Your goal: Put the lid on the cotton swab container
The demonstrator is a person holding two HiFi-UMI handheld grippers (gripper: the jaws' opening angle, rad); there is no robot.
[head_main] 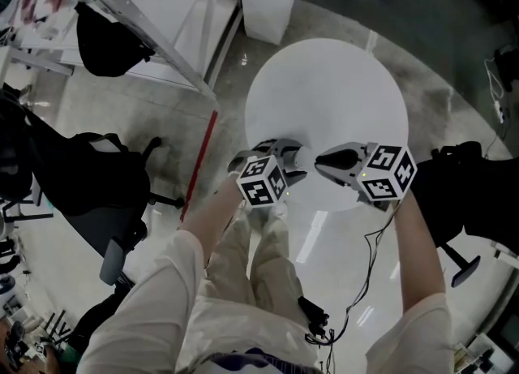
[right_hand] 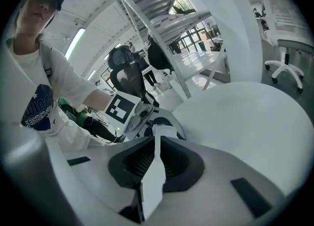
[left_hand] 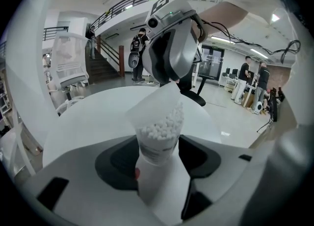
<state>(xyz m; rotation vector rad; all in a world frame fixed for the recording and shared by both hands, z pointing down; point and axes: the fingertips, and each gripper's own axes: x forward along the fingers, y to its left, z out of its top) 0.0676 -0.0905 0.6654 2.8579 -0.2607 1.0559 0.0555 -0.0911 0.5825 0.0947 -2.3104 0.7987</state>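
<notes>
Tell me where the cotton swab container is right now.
The cotton swab container sits clamped in the left claw, above the near edge of the round white table, facing the right claw with the lid.

No wording can be read anywhere: the label on the cotton swab container is blurred, and the blue print on the person's shirt is too indistinct
</notes>
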